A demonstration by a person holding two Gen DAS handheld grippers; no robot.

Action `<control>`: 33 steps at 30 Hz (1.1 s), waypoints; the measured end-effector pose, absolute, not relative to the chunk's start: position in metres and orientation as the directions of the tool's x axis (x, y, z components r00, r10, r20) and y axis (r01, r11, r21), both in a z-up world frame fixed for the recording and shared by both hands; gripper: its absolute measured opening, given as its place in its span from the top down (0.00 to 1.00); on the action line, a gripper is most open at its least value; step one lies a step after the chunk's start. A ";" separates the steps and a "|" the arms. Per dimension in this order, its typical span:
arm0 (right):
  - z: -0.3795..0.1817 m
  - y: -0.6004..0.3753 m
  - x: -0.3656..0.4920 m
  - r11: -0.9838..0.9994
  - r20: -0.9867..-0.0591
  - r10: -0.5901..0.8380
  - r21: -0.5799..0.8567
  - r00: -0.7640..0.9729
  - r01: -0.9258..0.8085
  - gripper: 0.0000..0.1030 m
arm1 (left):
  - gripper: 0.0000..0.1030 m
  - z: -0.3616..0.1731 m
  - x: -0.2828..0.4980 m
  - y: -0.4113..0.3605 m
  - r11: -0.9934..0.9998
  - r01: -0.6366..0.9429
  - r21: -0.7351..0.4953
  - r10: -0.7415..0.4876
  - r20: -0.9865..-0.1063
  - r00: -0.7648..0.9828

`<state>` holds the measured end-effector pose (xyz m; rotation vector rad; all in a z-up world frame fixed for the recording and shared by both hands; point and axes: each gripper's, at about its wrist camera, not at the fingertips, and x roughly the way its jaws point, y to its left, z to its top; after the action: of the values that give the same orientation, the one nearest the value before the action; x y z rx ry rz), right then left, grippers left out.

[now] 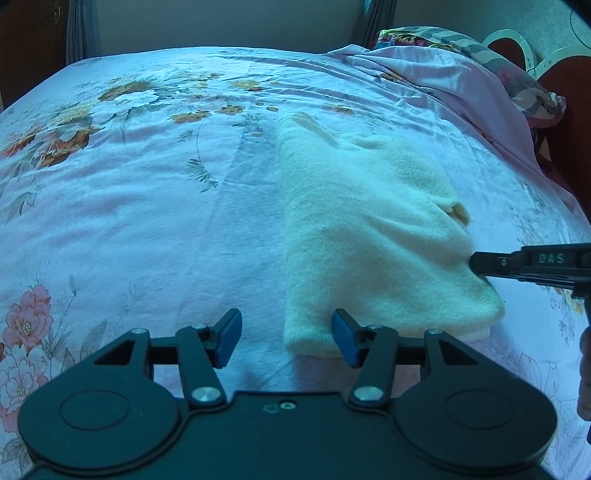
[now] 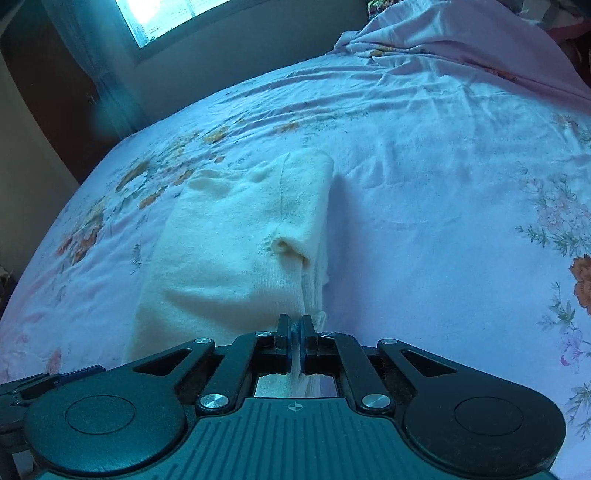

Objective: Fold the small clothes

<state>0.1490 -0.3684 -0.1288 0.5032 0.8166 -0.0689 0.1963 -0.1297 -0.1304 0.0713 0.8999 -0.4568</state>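
One cream knit garment (image 1: 373, 236) on the bed, partly folded, lying right of centre in the left wrist view and left of centre in the right wrist view (image 2: 236, 258). One small opening in the knit shows near its right edge in both views. Layered edges stack along that same edge.

Two grippers in play.

Left gripper (image 1: 287, 338): bottom centre of its own view, jaws roughly half spread, nothing pinched. One blue pad (image 1: 231, 338) sits over bare sheet, the other over the near lower corner of the garment; can't tell if that pad touches the cloth.

Right gripper (image 2: 295, 332): bottom centre of its own view, jaws pinched almost fully together on a thin fold of the garment's near right edge; cloth visible running between the pads and behind them. Same gripper enters the left wrist view from the right edge (image 1: 480, 264), tip buried in the garment's right side.

One floral bedsheet (image 1: 147, 221) covers the bed, pale pink with flower prints. One rumpled bedding pile (image 1: 461, 77) upper right. One window (image 2: 173, 18) at upper left of the right wrist view. Part of a hand (image 1: 584, 376) at the right edge of the left wrist view.
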 end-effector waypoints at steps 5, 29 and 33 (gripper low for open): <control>-0.129 -0.371 0.143 0.873 -0.706 0.092 0.397 0.702 0.284 0.80 | 0.48 -0.131 0.198 -0.130 0.900 0.416 -0.133 -0.359 -0.768 0.531; -0.138 -0.374 0.165 0.855 -0.678 0.124 0.444 0.724 0.269 0.99 | 0.41 -0.134 0.199 -0.133 0.905 0.409 -0.120 -0.345 -0.770 0.537; -0.131 -0.370 0.154 0.872 -0.658 0.086 0.413 0.748 0.263 0.99 | 0.40 -0.134 0.199 -0.133 0.903 0.415 -0.114 -0.345 -0.768 0.539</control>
<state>0.1536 -0.3699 -0.1315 0.5134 0.7265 -0.1017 0.1994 -0.1325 -0.1343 0.0859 0.8934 -0.4524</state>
